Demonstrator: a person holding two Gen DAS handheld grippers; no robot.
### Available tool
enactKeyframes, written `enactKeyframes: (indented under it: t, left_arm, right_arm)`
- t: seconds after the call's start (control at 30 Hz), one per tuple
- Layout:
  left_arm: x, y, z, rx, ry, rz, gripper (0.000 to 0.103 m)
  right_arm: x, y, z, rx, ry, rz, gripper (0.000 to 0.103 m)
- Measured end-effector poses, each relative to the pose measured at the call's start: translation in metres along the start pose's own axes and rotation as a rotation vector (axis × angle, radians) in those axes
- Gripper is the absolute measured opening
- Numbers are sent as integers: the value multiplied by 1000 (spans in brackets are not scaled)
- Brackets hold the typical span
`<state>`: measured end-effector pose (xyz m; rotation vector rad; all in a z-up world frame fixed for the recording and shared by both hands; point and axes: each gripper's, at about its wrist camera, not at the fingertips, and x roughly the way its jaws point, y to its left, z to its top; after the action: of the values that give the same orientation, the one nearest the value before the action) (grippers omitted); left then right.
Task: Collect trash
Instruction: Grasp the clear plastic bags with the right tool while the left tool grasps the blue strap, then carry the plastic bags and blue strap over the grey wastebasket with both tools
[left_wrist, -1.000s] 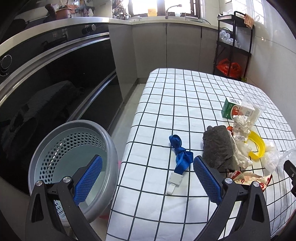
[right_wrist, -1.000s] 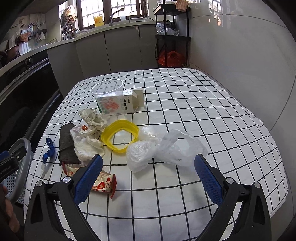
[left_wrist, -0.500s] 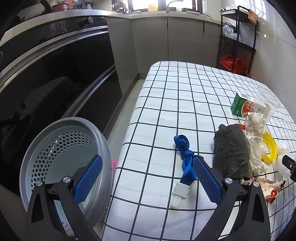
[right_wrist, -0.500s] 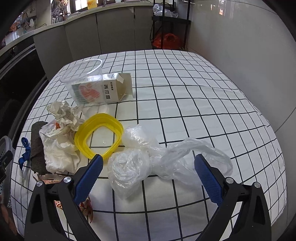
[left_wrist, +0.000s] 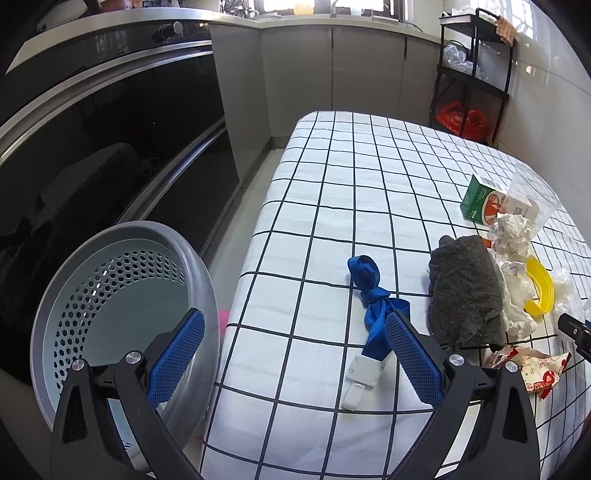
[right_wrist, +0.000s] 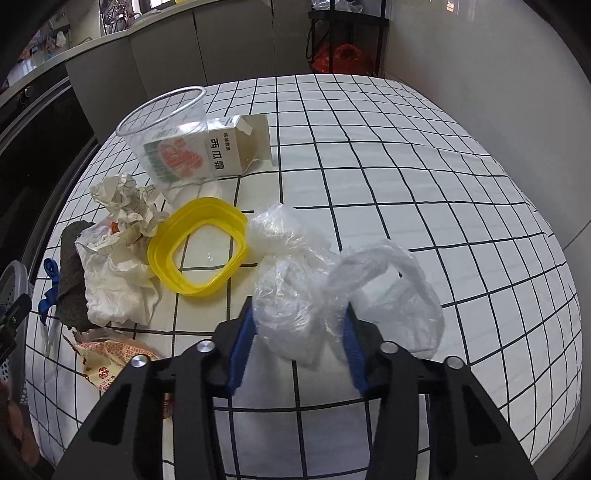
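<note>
Right gripper (right_wrist: 299, 343) pinches the crumpled clear plastic bag (right_wrist: 317, 288) between its blue pads — left gripper (left_wrist: 291, 354) gapes wide, its left finger before the grey perforated basket (left_wrist: 122, 295).

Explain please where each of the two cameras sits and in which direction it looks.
Left wrist: on the left gripper, low at the table's near-left corner, looking along its open fingers at the grey basket and blue strap.
Right wrist: on the right gripper, above the table, looking down on the clear plastic bag between its closing fingers.
Shared: yellow ring, carton, grey cloth, blue strap, basket.
</note>
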<state>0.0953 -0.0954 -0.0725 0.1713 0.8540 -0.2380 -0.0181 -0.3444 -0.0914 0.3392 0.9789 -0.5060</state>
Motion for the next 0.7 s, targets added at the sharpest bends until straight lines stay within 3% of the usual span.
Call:
enactKeyframes:
  t: [0.07, 0.2, 0.5, 0.7]
  left_arm:
    - [0, 1, 0, -3, 1, -6, 96]
    - [2, 3, -2, -2, 11, -14, 96]
    - [14, -12, -5, 22, 47, -63, 96]
    - [26, -25, -8, 60, 68, -48, 96]
  right_arm:
    - [-4, 0, -2, 8, -12, 17, 30]
    - [-17, -1, -3, 26, -48, 57, 26]
    - [-34, 9, -6, 8, -95, 98, 26]
    - [-34, 6, -5, 16, -97, 114, 26]
